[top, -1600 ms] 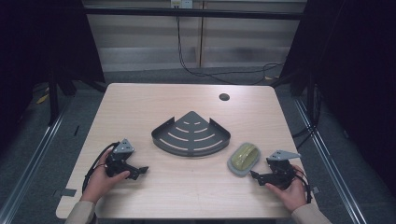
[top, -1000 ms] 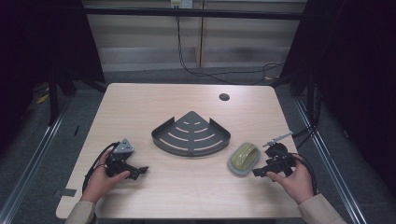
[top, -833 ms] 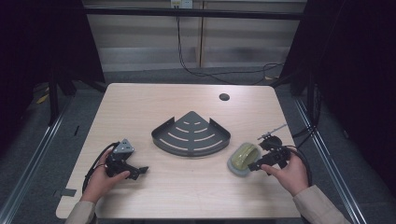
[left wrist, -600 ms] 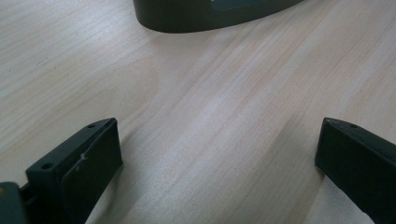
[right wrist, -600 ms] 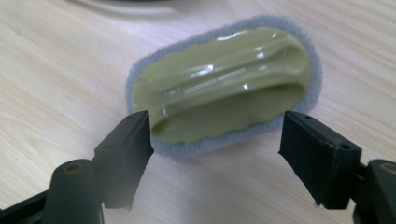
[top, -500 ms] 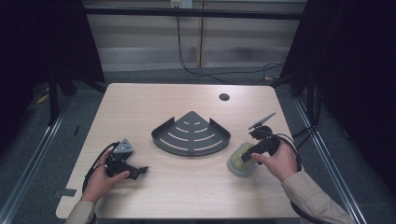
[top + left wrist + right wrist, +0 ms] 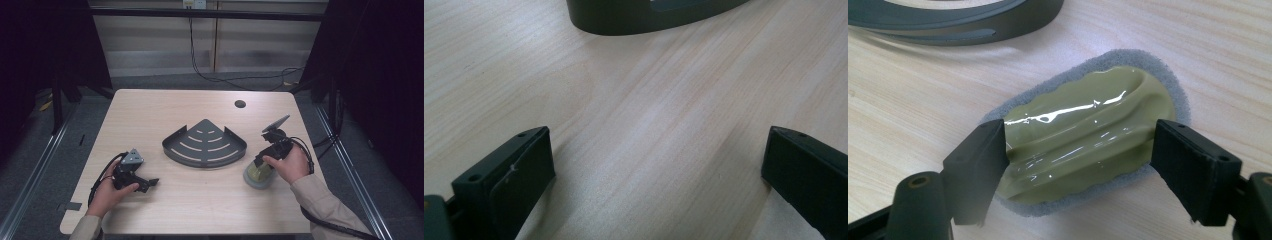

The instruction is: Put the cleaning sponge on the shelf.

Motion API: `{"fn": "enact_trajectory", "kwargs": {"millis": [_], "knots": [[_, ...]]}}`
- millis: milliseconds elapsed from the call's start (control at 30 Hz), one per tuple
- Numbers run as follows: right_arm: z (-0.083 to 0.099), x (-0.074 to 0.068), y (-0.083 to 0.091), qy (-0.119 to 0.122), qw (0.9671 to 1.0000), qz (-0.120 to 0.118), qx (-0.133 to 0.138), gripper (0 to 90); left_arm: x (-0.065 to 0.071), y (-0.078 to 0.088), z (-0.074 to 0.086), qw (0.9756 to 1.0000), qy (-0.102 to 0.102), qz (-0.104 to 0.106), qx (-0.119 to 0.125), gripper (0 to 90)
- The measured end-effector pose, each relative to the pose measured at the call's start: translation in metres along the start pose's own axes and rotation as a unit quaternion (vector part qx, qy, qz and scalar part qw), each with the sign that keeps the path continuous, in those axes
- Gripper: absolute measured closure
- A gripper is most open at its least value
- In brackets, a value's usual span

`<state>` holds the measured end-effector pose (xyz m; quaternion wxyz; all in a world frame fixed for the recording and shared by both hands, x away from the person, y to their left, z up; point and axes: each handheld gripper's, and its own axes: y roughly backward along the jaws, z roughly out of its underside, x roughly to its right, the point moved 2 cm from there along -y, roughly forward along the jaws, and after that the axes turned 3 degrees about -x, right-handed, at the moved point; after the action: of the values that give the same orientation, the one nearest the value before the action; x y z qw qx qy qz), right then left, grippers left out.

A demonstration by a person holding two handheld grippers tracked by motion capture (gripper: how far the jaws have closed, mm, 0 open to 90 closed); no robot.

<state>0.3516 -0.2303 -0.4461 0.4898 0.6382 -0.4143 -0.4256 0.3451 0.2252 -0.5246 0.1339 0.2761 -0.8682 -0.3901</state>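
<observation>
The left gripper (image 7: 142, 184) rests on the wooden table (image 7: 150, 115) in the person's left hand (image 7: 107, 192). Its jaws stand wide apart and there is nothing between them, only bare wood. Ahead of its jaws, well apart from them, is the curved wall of the dark grey corner shelf tray (image 7: 205, 145).

To the right of the tray, the right gripper (image 7: 1078, 165) is over the scrubbing sponge (image 7: 1083, 137), which lies flat on the table just beside the tray's rounded edge. The jaws are open about as wide as the sponge's olive-green top. The left jaw appears to touch its side; whether the right jaw touches, I cannot tell. It does not yet hold the sponge firmly.

I judge the sponge to be light. The glossy green grip looks like smooth moulded plastic, so it may be a little slippery, while the grey pad under it looks soft and will yield. The best hold seems to be across the narrow waist of the green part.

I can read no brand, label or writing.
</observation>
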Motion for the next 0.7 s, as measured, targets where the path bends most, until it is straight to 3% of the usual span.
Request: {"fn": "enact_trajectory", "kwargs": {"millis": [100,200,300,567,600,667,700], "knots": [[-0.0036,-0.0019,0.0017,-0.006,1.0,-0.001,0.007,25.7,0.0002,-0.0001,0.0,1.0,-0.001,-0.001,0.0,0.0],[-0.0059,-0.0029,0.0005,-0.009,0.9998,0.006,0.015,23.5,0.0002,-0.0001,0.0,1.0,-0.001,-0.001,0.0,0.0],[-0.0059,-0.0041,-0.0035,-0.004,0.9998,0.02,0.006,22.7,0.0002,-0.0001,0.0,1.0,0.0,-0.001,0.0,0.0],[-0.0008,0.0008,-0.0063,-0.008,0.9999,0.011,-0.006,30.1,0.0003,-0.0001,0.0,1.0,-0.001,-0.001,0.0,0.0],[-0.0002,0.001,-0.0067,-0.005,0.9999,0.009,-0.009,34.9,0.0002,-0.0001,0.0,1.0,-0.001,-0.001,0.0,0.0],[0.0023,-0.0001,-0.0063,0.011,0.9999,0.001,-0.01,61.3,0.0002,-0.0001,0.0,1.0,-0.001,-0.001,0.0,0.0],[0.0023,-0.0001,-0.0063,0.011,0.9999,0.001,-0.01,61.3,0.0002,-0.0001,0.0,1.0,-0.001,-0.001,0.0,0.0]]}}
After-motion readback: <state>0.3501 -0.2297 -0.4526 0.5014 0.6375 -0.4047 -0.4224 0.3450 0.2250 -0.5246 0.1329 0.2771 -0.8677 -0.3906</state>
